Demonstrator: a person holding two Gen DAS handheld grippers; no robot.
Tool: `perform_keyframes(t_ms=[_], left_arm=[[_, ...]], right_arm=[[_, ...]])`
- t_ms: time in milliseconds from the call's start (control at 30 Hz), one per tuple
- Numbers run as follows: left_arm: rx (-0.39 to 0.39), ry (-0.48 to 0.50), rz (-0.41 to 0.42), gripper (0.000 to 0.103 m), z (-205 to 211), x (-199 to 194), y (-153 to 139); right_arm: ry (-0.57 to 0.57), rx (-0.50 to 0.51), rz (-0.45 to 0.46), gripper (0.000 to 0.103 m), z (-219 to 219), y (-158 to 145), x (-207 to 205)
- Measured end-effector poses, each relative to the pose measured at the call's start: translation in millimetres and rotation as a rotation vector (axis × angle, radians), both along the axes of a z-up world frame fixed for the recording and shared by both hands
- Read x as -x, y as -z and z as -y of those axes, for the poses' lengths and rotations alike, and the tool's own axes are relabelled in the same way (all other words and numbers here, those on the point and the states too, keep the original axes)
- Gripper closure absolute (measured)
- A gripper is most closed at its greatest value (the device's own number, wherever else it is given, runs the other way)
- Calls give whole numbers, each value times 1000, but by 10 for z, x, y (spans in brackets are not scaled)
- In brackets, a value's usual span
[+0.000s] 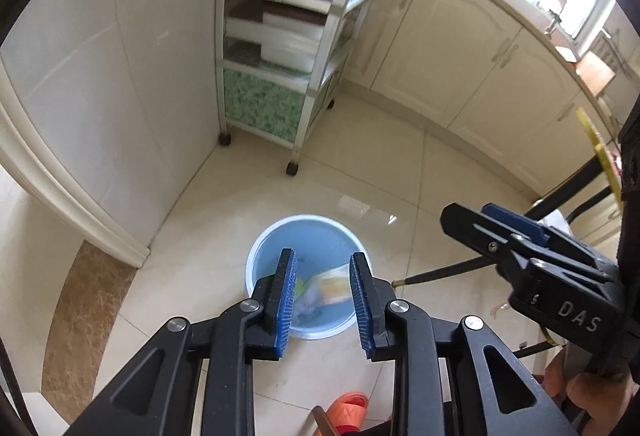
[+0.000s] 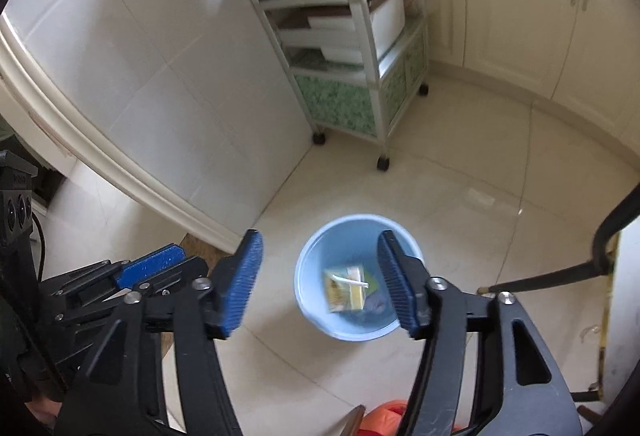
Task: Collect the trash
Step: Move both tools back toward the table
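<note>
on the left stands the white tiled wall (image 2: 132,48), and just to its right, far from the cameras, a white shelf cart on wheels (image 2: 352,48) with flat boxes in it.

on the pale tile floor (image 2: 480,176), near the middle, stands the light blue bin (image 2: 316,260), round and without lid. the trash is already inside it: a flat yellow and white carton (image 2: 345,294) lies on the bottom, a thin white straw (image 2: 352,282) lies across it, and beside it some crumpled pale wrapper that i cannot name.

the left gripper (image 1: 323,294) hangs above the bin with the jaws a little apart, narrow, and nothing is between the blue pads (image 1: 287,300). the right gripper (image 2: 320,284) is also over the bin, its jaws wide, and it holds nothing too.

i judge that these things are very light and soft. the carton will fold if it is pressed hard, so one takes it by a flat edge with gentle force. the straw is thin, smooth and rolls easily; it is best pinched at the middle. the bin looks like stiff light plastic, and the rim is the good place to hold, but it may tip.

far right run the cream cabinets (image 1: 460,48), and near right a black chair leg (image 2: 540,276).
</note>
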State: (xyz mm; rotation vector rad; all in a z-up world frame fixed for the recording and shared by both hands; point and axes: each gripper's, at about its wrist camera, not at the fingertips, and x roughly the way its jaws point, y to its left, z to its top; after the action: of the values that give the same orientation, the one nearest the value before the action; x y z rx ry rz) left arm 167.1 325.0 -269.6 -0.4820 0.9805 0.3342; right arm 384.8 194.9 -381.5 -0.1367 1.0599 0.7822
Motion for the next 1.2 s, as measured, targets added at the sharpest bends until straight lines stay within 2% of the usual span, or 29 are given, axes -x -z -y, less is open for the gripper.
perform_keyframes(t_ms=[133, 200, 333, 400, 500, 600, 733, 833, 900, 1000, 1200], left_arm=[[-33, 9, 74, 66, 239, 216, -371], [-65, 15, 114, 60, 399, 319, -580], [-141, 60, 215, 45, 840, 462, -1044], [-171, 98, 272, 38, 1119, 521, -1250], [-208, 185, 341, 27, 1621, 526, -1521], [-223, 249, 383, 16, 2098, 489, -1676], [-284, 302, 405, 12, 2690, 371, -1768], [-237, 384, 418, 9, 3093, 189, -1783], [-249, 432, 404, 9, 3283, 60, -1745], [-289, 478, 398, 9, 3576, -44, -1696], [-267, 546, 326, 9, 3860, -477, -1474]], right_arm=[[43, -38, 75, 34, 251, -437, 94], [78, -45, 139, 25, 460, -727, 176], [159, -75, 273, 22, 976, -1296, 351], [210, -79, 348, 10, 1323, -1572, 455], [287, -79, 409, 8, 1758, -1851, 530], [387, -95, 429, 7, 2265, -2045, 523], [488, -87, 451, 6, 2883, -2180, 510], [562, -83, 452, 5, 3344, -2216, 483], [595, -82, 442, 5, 3592, -2209, 448], [642, -72, 419, 5, 3874, -2121, 376], [667, -37, 367, 5, 4177, -1896, 180]])
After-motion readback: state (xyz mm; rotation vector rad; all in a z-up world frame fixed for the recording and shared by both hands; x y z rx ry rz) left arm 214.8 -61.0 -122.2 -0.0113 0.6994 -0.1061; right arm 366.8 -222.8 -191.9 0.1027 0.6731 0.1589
